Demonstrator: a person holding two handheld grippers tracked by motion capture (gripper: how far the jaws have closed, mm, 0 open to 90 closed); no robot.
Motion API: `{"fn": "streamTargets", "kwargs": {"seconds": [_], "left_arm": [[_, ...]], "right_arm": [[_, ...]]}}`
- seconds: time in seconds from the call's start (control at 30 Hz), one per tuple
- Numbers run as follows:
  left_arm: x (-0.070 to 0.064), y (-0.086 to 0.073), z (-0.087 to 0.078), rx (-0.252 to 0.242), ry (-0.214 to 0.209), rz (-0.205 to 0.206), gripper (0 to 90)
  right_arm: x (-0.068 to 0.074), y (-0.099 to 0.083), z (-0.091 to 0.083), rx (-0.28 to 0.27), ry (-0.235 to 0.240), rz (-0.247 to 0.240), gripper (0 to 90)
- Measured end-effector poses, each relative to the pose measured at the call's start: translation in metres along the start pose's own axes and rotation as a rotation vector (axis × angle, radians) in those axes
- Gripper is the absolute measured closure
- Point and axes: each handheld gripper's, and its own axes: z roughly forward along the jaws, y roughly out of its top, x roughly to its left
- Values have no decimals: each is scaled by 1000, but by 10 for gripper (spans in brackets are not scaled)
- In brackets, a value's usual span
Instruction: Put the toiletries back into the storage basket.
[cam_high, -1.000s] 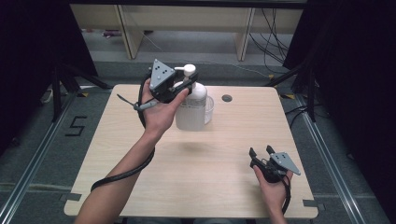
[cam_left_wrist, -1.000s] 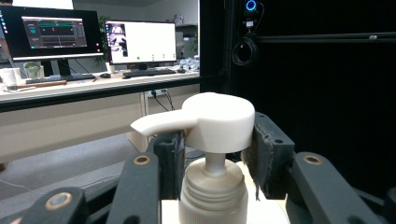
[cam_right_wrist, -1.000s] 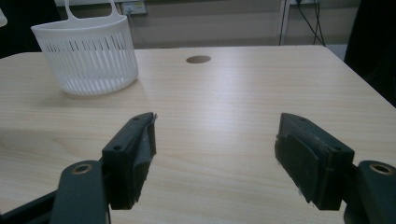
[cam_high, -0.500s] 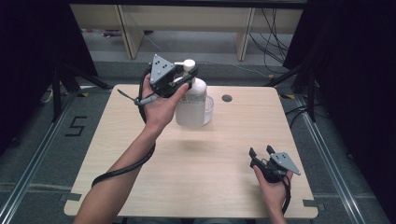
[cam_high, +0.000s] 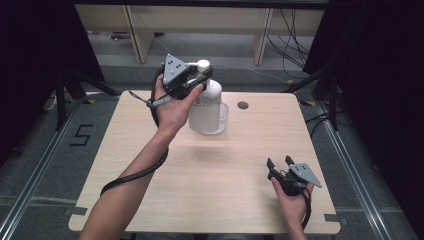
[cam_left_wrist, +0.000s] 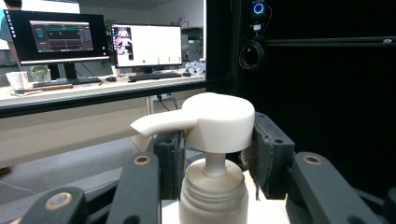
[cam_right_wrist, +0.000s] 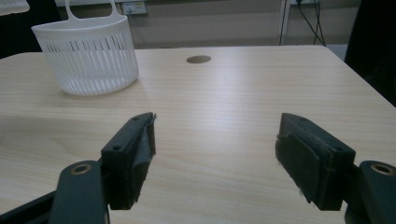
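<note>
- Looking down from the high view: left gripper (cam_high: 199, 75) raised at 11 o'clock over the table (cam_high: 125, 150), clamped on the pump head of a white pump bottle (cam_high: 206, 102); bottle's lower part inside a white basket (cam_high: 220, 119) at the table's far middle. Round hole (cam_high: 243, 105) in the tabletop at 3 o'clock from the basket. Right gripper (cam_high: 281, 163) low at 5 o'clock near the table's near-right corner, jaws apart, holding nothing.
- Left gripper view: pump head (cam_left_wrist: 212, 121) pinched between both pads, spout pointing to 9 o'clock; threaded neck just beneath. Monitors (cam_left_wrist: 100, 42) on a desk behind.
- Right gripper view: jaws spread wide over bare wood, nothing between; basket (cam_right_wrist: 86, 53) at 11 o'clock, hole (cam_right_wrist: 198, 59) at 12.
</note>
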Motion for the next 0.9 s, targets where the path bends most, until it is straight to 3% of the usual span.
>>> {"fn": "streamTargets", "kwargs": {"seconds": [0.27, 0.3, 0.33, 0.9], "left_arm": [[2, 5, 8, -6, 5, 5, 592], [2, 5, 9, -5, 4, 7, 592], [2, 6, 10, -6, 3, 9, 592], [8, 8, 28, -3, 10, 17, 592]], "right_arm": [[0, 0, 0, 0, 2, -4, 292], [-1, 0, 0, -3, -6, -39, 291], [0, 0, 0, 5, -2, -19, 292], [1, 0, 0, 7, 5, -18, 292]]}}
